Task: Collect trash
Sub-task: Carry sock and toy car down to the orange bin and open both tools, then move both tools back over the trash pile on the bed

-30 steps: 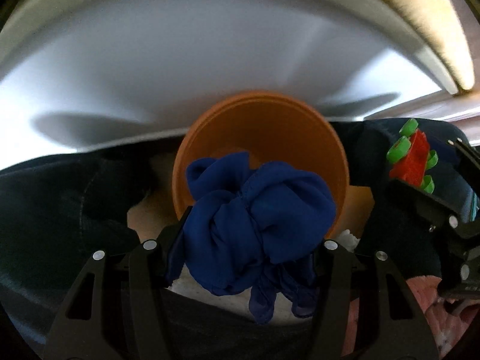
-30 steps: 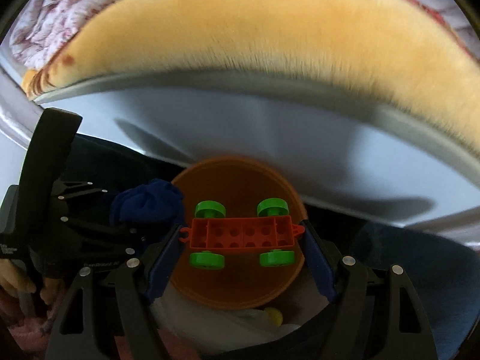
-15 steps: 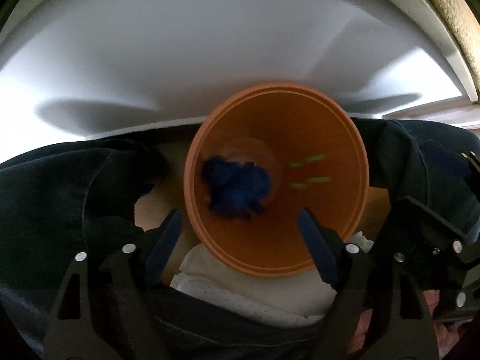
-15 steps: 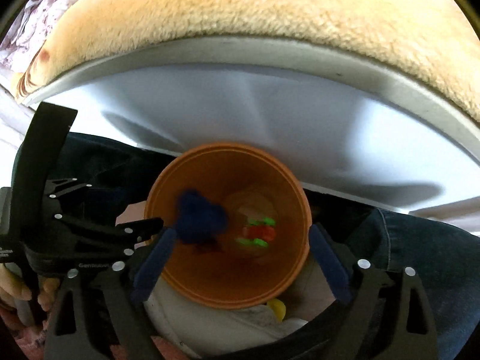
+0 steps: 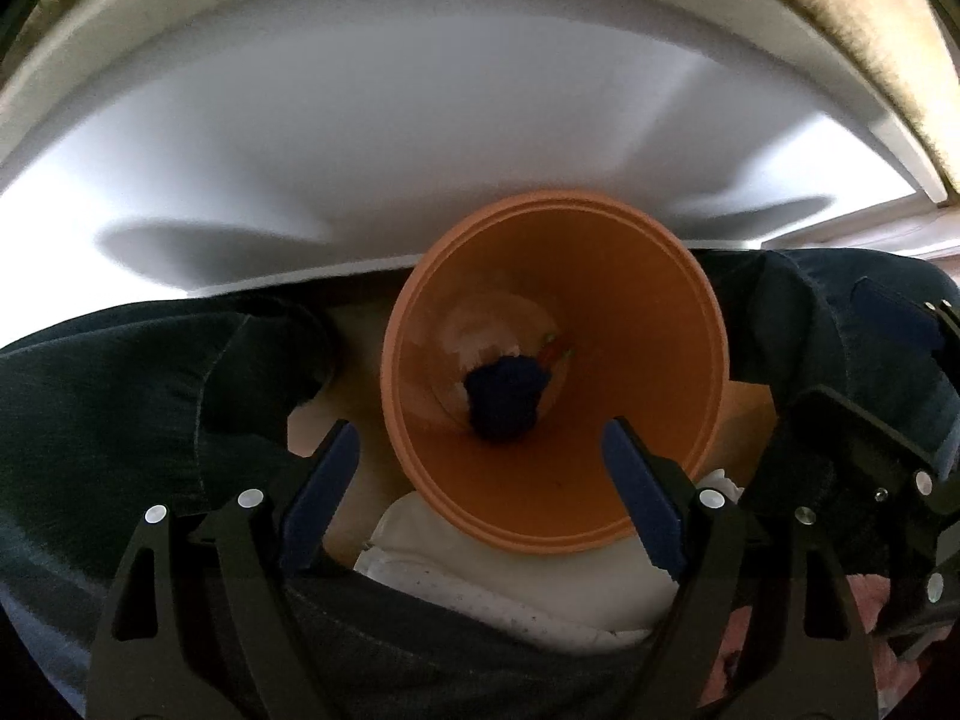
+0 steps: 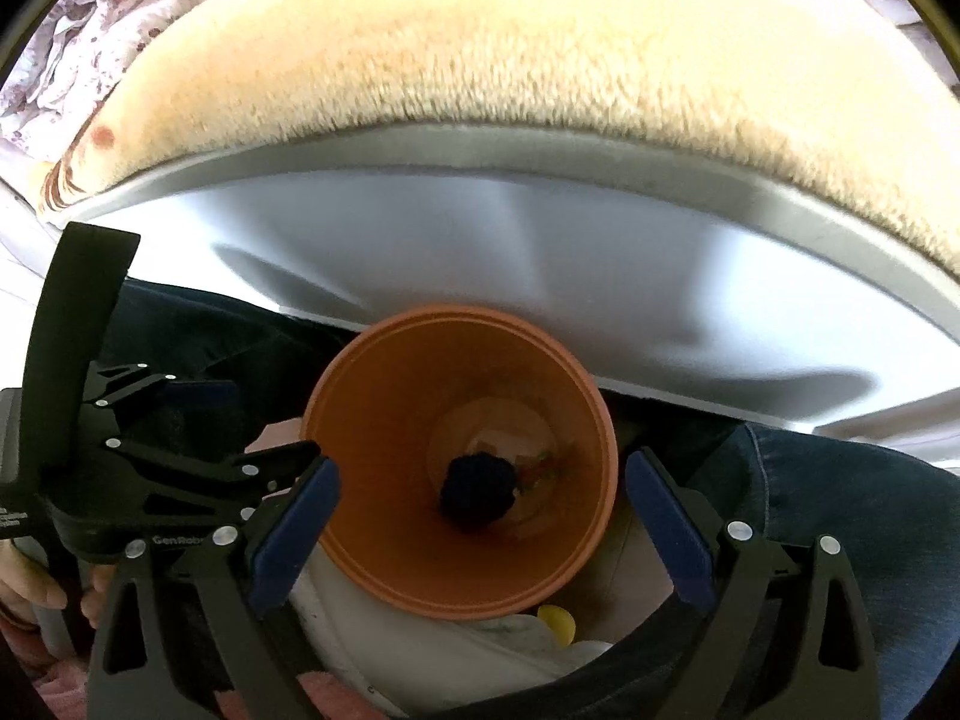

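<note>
Left wrist view: I'm looking straight down into the orange bin (image 5: 555, 372), and the blue cloth (image 5: 506, 399) lies balled at the bottom, a sliver of the red toy (image 5: 555, 351) just beside it. My left gripper (image 5: 480, 480) hangs over the rim, its jaws just opened wide, nothing between them. The bin sits between dark jeans (image 5: 120, 420), with a white shoe (image 5: 510, 576) below it.

Right wrist view: same bin (image 6: 459, 468) from the other side, cloth (image 6: 479, 486) dark at the bottom, the toy (image 6: 540, 468) touching its right edge. My right gripper (image 6: 483, 534) has just spread to full width too, released and empty. The left tool (image 6: 120, 468) shows at the left, close by. A white table edge (image 6: 540, 252) and a fuzzy cream blanket (image 6: 510, 48) lie beyond.

I judge both drops done. Next I need to lift both grippers clear and look for more trash; something small and yellow (image 6: 555, 621) by the shoe may be a candidate, though I can't tell what it is.
</note>
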Demonstrator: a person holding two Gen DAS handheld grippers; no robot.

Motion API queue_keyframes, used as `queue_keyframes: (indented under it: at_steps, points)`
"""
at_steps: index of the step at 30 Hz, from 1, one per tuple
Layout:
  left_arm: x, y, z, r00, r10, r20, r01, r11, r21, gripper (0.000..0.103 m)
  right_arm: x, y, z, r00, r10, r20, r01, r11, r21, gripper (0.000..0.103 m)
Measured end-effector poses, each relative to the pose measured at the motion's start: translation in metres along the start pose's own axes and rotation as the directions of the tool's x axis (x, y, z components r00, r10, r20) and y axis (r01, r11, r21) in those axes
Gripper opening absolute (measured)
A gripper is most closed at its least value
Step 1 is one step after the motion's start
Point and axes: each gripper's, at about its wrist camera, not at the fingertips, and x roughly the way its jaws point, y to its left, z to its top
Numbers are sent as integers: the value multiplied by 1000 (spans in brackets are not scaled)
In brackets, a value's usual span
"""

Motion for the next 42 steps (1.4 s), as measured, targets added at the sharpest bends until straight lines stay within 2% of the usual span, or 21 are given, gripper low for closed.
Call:
queue_keyframes:
  at_steps: [5,10,14,16,17,19,21,24,27,29,35,42]
  points:
    - [-32,-2,0,996,22,87,-24,999,24,81,-25,3,1,998,-2,66,3,1000,-19,94]
    - [-78,3,2,979,32,201,-39,999,27,81,-70,9,11,983,6,182,2,999,-45,94]
    - [-122,9,9,948,44,314,-50,999,14,81,-115,14,28,951,4,311,15,998,-58,95]
    - [-143,10,14,926,49,375,-56,998,7,81,-134,13,36,931,6,366,18,998,-63,96]
    - [-152,10,17,916,53,398,-59,998,3,82,-145,13,43,914,-4,405,33,997,-66,97]
    - [-172,10,22,889,61,453,-65,998,-5,88,-158,15,55,896,-18,444,52,996,-65,97]
    - [-189,11,31,861,84,502,-86,996,-19,89,-169,9,66,873,-25,486,60,997,-56,97]
    - [-205,18,42,839,83,537,-75,997,-36,89,-180,1,88,843,-45,535,67,997,-22,98]
    - [-215,29,57,823,93,560,-69,996,-63,89,-184,-6,105,835,-48,549,57,998,0,98]
    - [-219,34,63,818,101,566,-71,995,-74,89,-183,-10,118,832,-50,552,50,999,14,98]
    - [-218,48,83,819,109,564,-69,993,-93,89,-163,-19,160,841,-75,537,61,997,45,97]
    - [-204,55,107,838,99,537,-61,994,-88,89,-123,-24,202,877,-43,479,12,998,68,98]
